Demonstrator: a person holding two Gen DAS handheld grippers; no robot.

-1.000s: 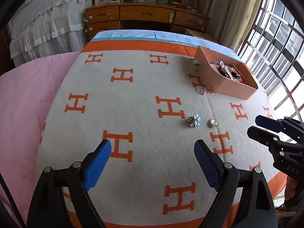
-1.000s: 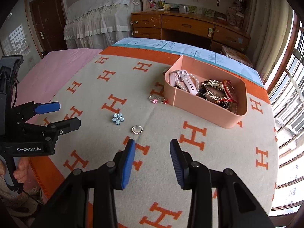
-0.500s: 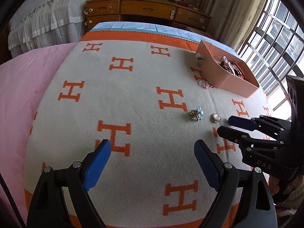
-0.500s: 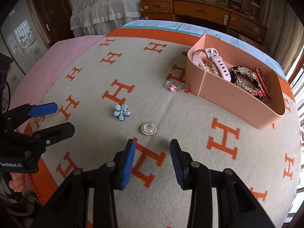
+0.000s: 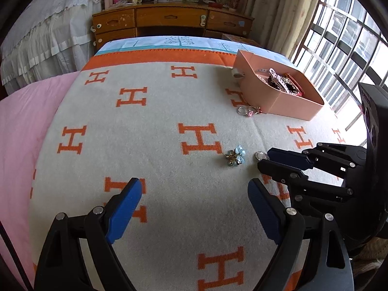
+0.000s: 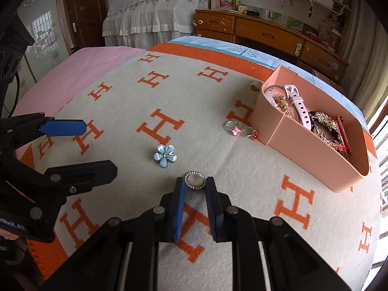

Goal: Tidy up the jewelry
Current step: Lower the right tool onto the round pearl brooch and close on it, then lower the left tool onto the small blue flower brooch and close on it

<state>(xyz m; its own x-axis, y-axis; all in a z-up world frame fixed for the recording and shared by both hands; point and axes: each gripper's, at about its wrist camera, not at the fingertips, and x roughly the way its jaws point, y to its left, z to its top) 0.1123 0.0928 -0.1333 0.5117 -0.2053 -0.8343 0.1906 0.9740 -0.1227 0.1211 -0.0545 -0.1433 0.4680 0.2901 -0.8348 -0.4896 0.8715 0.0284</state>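
A round silver brooch with a pale stone (image 6: 194,180) lies on the H-pattern blanket (image 6: 145,92), right at the tips of my right gripper (image 6: 194,188), whose jaws stand narrowly open on either side of it. A blue flower brooch (image 6: 165,156) lies just left of it. Two rings with pink and red stones (image 6: 240,130) lie against the pink box (image 6: 312,152), which holds watches and bracelets. My left gripper (image 5: 194,194) is wide open and empty above the blanket; the flower brooch (image 5: 235,156) and round brooch (image 5: 261,156) lie ahead of it to the right.
The bed's front edge runs close below both grippers. A wooden desk with drawers (image 5: 169,21) stands beyond the bed. Windows (image 5: 339,48) are at the right. Pink bedding (image 5: 24,121) lies left of the blanket.
My right gripper has moved forward and down to the round brooch and narrowed its jaws around it. My left gripper stayed wide open and shifted slightly.
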